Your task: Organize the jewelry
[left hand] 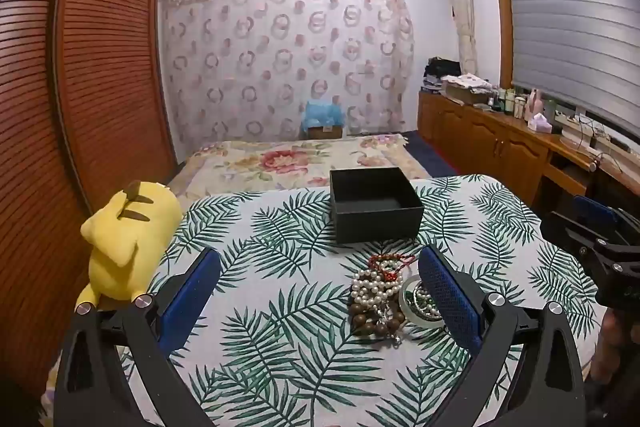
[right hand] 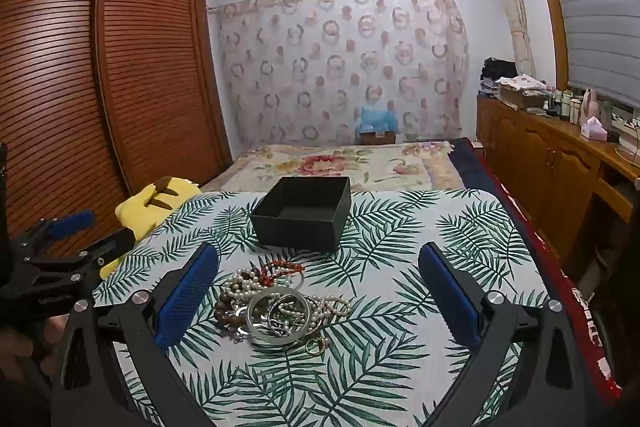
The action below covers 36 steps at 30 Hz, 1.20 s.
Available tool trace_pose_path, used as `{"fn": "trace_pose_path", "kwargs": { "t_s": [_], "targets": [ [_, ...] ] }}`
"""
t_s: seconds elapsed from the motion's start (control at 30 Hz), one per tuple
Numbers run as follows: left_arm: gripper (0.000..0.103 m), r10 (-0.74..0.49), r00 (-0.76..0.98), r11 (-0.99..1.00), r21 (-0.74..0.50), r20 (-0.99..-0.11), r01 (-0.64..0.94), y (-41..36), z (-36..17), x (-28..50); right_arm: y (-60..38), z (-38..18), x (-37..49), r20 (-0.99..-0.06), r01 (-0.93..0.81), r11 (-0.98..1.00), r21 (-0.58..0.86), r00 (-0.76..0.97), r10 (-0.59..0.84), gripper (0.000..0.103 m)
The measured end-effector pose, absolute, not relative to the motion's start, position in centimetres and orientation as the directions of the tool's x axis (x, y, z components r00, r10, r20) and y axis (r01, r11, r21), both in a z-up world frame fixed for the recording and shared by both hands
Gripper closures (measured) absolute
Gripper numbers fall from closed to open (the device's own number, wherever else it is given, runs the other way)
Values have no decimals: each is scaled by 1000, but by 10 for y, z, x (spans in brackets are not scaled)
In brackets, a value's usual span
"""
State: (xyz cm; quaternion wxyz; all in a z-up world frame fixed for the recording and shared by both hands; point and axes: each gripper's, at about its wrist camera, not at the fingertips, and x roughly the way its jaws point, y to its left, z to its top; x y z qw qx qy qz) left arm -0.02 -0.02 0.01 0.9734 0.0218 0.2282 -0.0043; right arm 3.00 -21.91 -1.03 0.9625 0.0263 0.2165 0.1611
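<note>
A heap of jewelry (left hand: 380,295) lies on a leaf-print table: white pearls, brown wooden beads, a red bead string and a pale bangle (left hand: 416,303). An open black box (left hand: 374,205) stands just behind it, empty. My left gripper (left hand: 320,291) is open above the table, the heap near its right finger. In the right wrist view the heap (right hand: 276,307) with the bangle (right hand: 280,313) and a small gold ring (right hand: 316,346) lies between the fingers of my open right gripper (right hand: 320,291), nearer the left one. The box (right hand: 304,213) stands beyond.
A yellow plush toy (left hand: 128,243) lies at the table's left edge. A bed (left hand: 296,159) with a floral cover is behind the table. A wooden wardrobe (left hand: 80,87) is to the left, a wooden sideboard (left hand: 500,135) with bottles to the right.
</note>
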Motion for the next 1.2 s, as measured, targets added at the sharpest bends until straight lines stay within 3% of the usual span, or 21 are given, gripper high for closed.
{"fn": "trace_pose_path", "kwargs": {
  "t_s": [1.2],
  "targets": [
    [7, 0, 898, 999, 38, -441, 18, -1, 0, 0, -219, -11, 30, -402, -300, 946, 119, 857, 322, 2]
  ]
}}
